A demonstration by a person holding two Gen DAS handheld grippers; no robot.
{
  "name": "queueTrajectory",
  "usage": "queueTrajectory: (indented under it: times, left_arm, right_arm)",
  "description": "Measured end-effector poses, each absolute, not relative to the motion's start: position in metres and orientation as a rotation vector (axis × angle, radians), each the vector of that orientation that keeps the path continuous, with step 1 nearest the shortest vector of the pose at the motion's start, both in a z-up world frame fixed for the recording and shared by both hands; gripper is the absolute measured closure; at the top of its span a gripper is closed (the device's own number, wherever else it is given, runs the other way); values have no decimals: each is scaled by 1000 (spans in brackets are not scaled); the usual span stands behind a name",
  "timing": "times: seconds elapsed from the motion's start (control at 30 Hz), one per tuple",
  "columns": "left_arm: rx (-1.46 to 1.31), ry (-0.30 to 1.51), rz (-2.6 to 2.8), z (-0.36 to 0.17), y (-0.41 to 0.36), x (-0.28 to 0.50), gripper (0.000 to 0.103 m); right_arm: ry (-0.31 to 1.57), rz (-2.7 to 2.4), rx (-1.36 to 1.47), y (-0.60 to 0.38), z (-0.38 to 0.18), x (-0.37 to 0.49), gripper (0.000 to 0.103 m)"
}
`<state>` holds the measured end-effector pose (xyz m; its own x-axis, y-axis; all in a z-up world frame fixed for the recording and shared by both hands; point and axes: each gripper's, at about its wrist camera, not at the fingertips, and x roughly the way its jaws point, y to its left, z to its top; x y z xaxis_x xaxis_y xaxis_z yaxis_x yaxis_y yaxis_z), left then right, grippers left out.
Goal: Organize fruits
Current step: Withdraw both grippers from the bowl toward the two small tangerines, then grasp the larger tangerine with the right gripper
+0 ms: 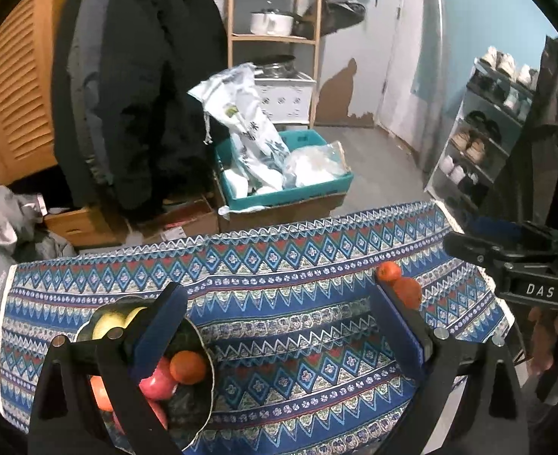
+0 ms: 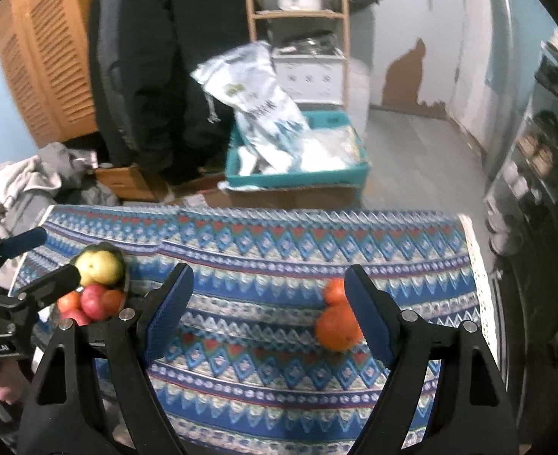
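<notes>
Both the left gripper (image 1: 279,326) and right gripper (image 2: 267,311) hover with jaws open and empty above the surface (image 2: 271,250), where two oranges (image 2: 336,326) lie loose at right, likely bound for the fruit bowl (image 2: 123,265) at left.

Patterned tablecloth (image 2: 279,258): fruit bowl (image 2: 121,265), two oranges (image 2: 336,328).

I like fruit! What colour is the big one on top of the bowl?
Yellow-green fruit, clearest in the right wrist view.

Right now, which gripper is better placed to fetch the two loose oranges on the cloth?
Right. The right gripper is open, with the oranges lying just inside its right finger. The left gripper sits over the fruit bowl.
</notes>
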<state>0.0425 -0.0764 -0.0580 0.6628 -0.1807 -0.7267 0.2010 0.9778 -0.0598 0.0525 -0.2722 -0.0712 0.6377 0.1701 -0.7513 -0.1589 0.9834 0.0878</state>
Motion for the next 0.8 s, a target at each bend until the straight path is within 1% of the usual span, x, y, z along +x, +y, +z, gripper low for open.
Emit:
queueTrajectory:
  times: [0.2,0.33,0.8]
  left_arm:
    - [52,854,-241,-76,-93,56,5]
    - [61,907,-262,-97,-103,67,5]
    - [90,999,-268,-153,-117,99,5]
  right_arm:
    - [913,140,30,-297,-93,58,22]
    - [966,118,45,-306,-114,66,22]
    - [1179,93,51,-320,-206,99,22]
